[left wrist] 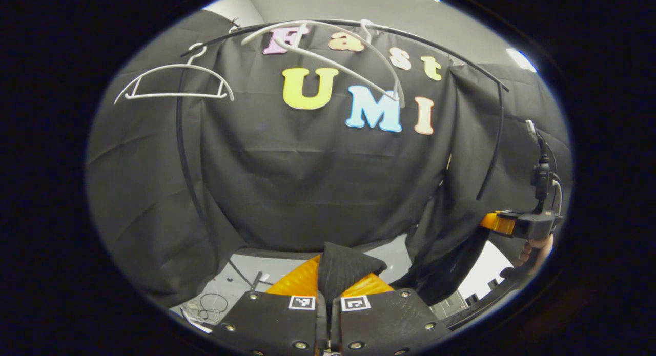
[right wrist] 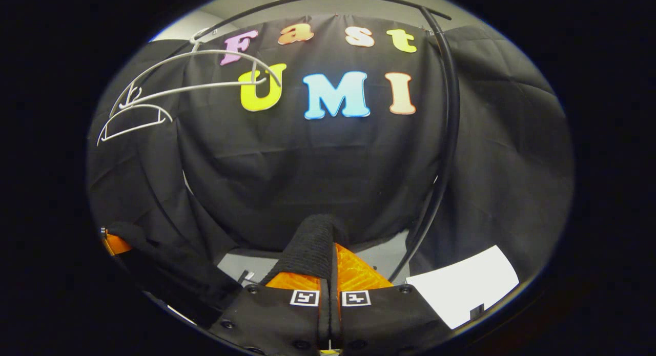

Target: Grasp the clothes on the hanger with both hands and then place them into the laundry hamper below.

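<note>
left gripper view: both grippers (left wrist: 328, 281) (right wrist: 328, 258) clamped on black garment (left wrist: 343, 266), bare hangers (left wrist: 174, 82) overhead on rail (left wrist: 461, 56)

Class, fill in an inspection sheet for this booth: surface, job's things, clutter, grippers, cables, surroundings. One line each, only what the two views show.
Surface: pale floor below the cloth wall.
Job's things: black garment pinched in both grippers, sagging between them; two white hangers bare on the black rail; hamper not made out.
Clutter: thin loose wires on the floor.
Grippers: left hand-held gripper shut on the garment; right hand-held gripper shut on it too.
Cables: a lead rises from the right gripper's body.
Surroundings: black cloth wall, grey room wall above.
</note>
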Tool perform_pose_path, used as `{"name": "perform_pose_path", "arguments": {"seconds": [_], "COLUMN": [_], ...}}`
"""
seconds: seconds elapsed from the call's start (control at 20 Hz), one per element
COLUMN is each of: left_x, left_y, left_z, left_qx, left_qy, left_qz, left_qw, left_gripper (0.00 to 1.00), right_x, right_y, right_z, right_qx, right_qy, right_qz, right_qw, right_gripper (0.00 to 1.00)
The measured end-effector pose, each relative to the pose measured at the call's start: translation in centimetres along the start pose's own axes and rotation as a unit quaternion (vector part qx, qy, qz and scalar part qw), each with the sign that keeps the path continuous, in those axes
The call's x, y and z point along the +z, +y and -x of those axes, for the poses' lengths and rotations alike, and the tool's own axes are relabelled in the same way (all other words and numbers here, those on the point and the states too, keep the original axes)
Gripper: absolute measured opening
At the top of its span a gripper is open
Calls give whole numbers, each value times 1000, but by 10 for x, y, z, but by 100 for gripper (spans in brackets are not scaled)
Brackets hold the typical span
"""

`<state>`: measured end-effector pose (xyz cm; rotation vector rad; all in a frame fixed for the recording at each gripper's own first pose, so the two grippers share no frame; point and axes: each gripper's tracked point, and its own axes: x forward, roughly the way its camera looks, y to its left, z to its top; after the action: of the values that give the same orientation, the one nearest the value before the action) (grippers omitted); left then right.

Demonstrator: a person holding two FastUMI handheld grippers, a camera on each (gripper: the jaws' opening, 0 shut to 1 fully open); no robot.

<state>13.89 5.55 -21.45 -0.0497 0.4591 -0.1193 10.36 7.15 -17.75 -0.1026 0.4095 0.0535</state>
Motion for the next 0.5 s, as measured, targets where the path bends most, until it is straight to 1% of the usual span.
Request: {"name": "perform_pose_path", "arguments": {"seconds": [0.05, 0.15, 0.3, 0.35, 0.5], "left_x": [-6, -24, -55, -66, -88], "left_y": [1, 7, 21, 26, 40], "left_z": [-3, -11, -26, -29, -39], "left_qx": [-1, 10, 19, 14, 5], "left_qy": [7, 22, 40, 49, 72], "left_qz": [2, 0, -1, -6, -41], "left_qw": [1000, 1000, 999, 999, 997], "left_gripper": [3, 3, 4, 2, 4], "right_x": [-7, -20, -43, -49, -67], "right_y": [5, 16, 37, 45, 61], "right_z": [3, 3, -4, -7, -21], "right_qx": [5, 15, 34, 42, 54], "right_qy": [10, 31, 66, 75, 95], "right_qz": [-1, -2, 19, 26, 41], "right_qw": [1000, 999, 997, 996, 993], "right_gripper": [2, 2, 2, 2, 2]}}
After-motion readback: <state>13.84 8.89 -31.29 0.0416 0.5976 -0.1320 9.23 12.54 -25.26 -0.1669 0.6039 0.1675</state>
